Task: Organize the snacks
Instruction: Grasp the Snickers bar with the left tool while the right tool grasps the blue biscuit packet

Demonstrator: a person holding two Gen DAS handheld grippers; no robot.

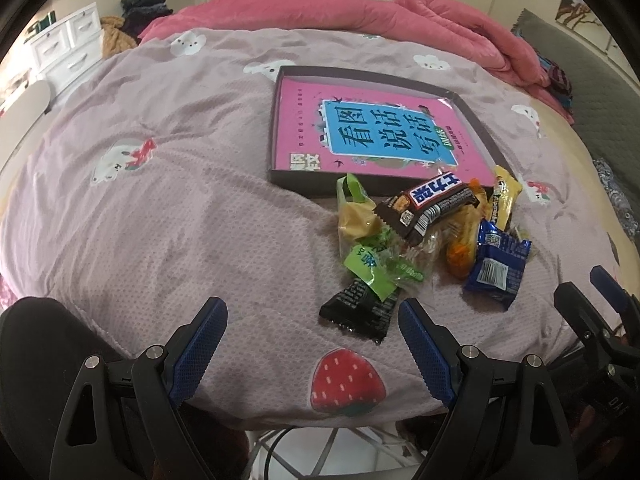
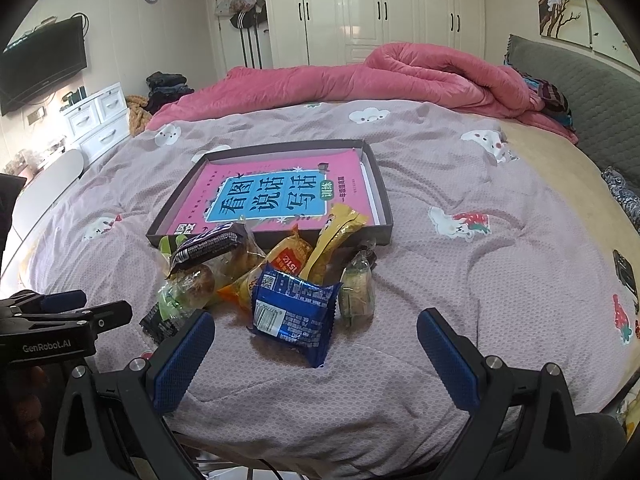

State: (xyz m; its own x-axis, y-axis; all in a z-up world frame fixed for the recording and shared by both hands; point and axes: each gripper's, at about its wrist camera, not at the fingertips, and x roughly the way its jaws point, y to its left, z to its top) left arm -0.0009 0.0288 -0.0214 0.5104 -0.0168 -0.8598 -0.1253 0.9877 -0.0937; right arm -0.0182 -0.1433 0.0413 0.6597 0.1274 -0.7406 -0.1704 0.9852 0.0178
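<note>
One bed (image 1: pixel 168 216), mauve-quilted; dark tray (image 2: pixel 382 200) on it holding pink book (image 2: pixel 280 196). Snacks (image 2: pixel 264 276) piled just before tray's near edge. Left tongs (image 1: pixel 312 344) and right tongs (image 2: pixel 316 354) both spread wide, gripping nothing.

Dark bar (image 2: pixel 208 246) hides the tray's (image 2: pixel 380 184) near-left corner.

Glossy plastic snack wrappers (image 2: pixel 294 312) lie on matt, dimpled cloth bedspread (image 2: pixel 460 280).
</note>
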